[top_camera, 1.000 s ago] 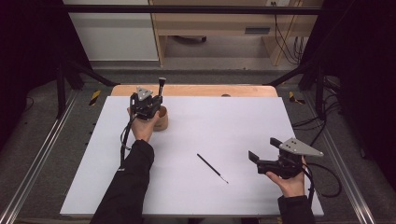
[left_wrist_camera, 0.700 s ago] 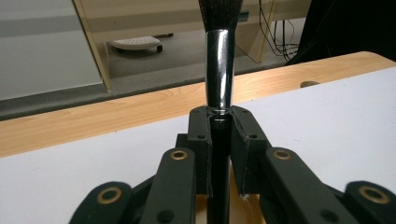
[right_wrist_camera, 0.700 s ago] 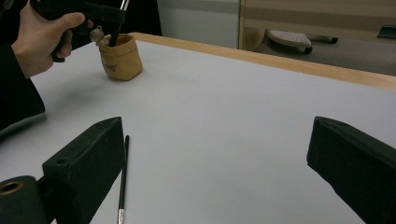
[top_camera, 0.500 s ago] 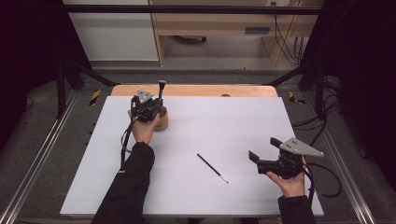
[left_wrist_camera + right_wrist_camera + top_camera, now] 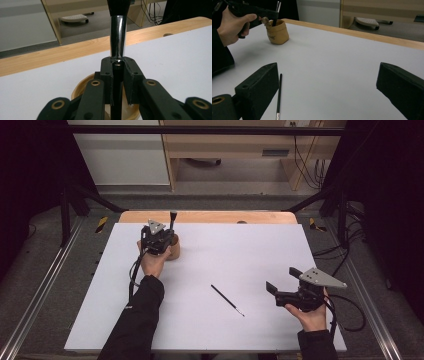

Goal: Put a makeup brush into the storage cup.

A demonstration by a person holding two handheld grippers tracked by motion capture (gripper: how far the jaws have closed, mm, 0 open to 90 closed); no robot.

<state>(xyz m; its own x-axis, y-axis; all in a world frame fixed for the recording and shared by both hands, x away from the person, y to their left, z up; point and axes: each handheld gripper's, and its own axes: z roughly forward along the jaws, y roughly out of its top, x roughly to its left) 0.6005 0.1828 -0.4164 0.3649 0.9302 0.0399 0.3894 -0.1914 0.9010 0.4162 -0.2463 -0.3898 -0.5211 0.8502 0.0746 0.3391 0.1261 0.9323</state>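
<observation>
High view first: the left hand-held gripper point(image 5: 165, 239) sits at the far left of the white bench point(image 5: 260, 255), right over a small tan cup point(image 5: 173, 251). It's clamped on a makeup brush point(image 5: 172, 222), which stands upright with its dark head above the gripper and its handle going down into the cup. Out in the middle of the bench lies a thin black brush point(image 5: 227, 300), flat and on a diagonal, well apart from the cup. The right hand-held gripper point(image 5: 272, 292) hovers low at the near right, jaws spread wide with nothing between them, pointed toward that thin brush.

Over to the left gripper view: the jaws are pinched tight on the black handle of the makeup brush point(image 5: 117, 75), just under its shiny metal ferrule, and the rim of the tan cup point(image 5: 82, 87) curves directly below.

Right gripper view now: two black jaws stand far apart and empty. The thin black brush point(image 5: 279, 95) lies on the bench just beside the left-hand jaw. Farther off, the tan cup point(image 5: 277, 32) sits with the other hand point(image 5: 233, 26) gripping above it.
</observation>
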